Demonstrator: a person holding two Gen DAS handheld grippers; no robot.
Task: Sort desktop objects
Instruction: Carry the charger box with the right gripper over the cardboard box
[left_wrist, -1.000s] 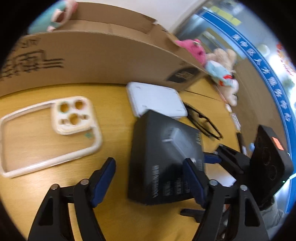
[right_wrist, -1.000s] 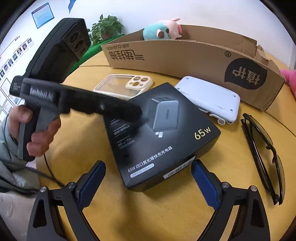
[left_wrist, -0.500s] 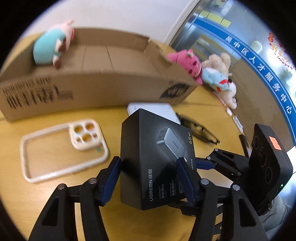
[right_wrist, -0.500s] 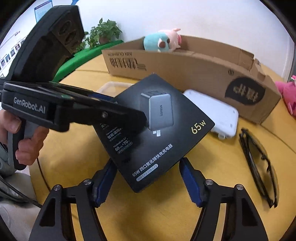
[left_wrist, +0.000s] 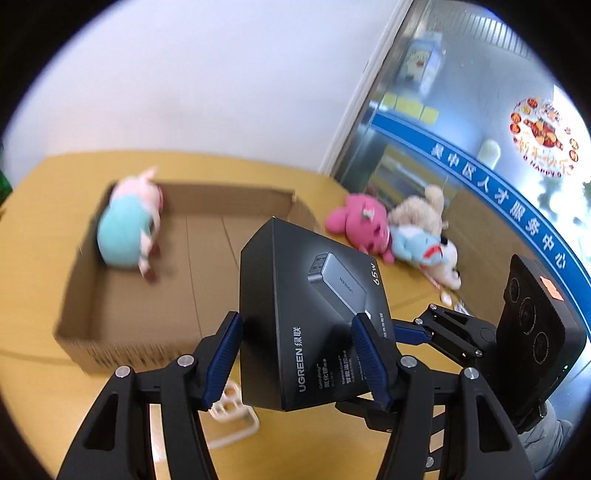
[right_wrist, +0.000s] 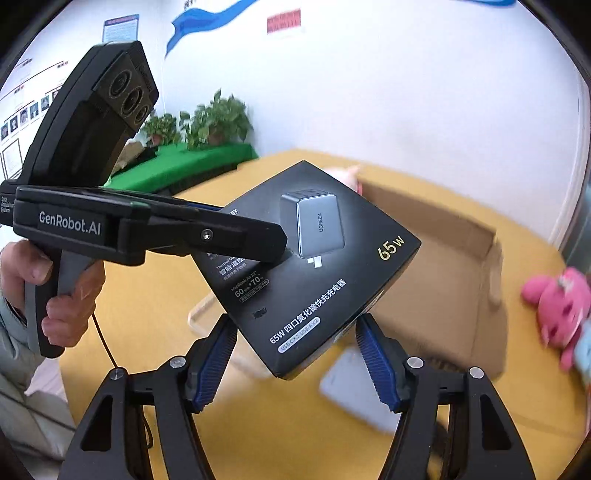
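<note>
Two grippers — left (left_wrist: 297, 363), right (right_wrist: 297, 363) — one charger box (left_wrist: 314, 317)

Charger box (left_wrist: 314, 325): off the table (left_wrist: 33, 236) — now lifted, tilted.
Left gripper (left_wrist: 295, 363), right gripper (right_wrist: 297, 363): jaws closed in — both clamp it.

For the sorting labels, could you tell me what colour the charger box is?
Black, with a grey charger pictured and gold "65W" print; the charger box shows best in the right wrist view.

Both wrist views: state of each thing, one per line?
charger box: lifted off the table, tilted
left gripper: shut on the box
right gripper: shut on the box
cardboard tray: open-topped, one plush toy lying inside
</note>
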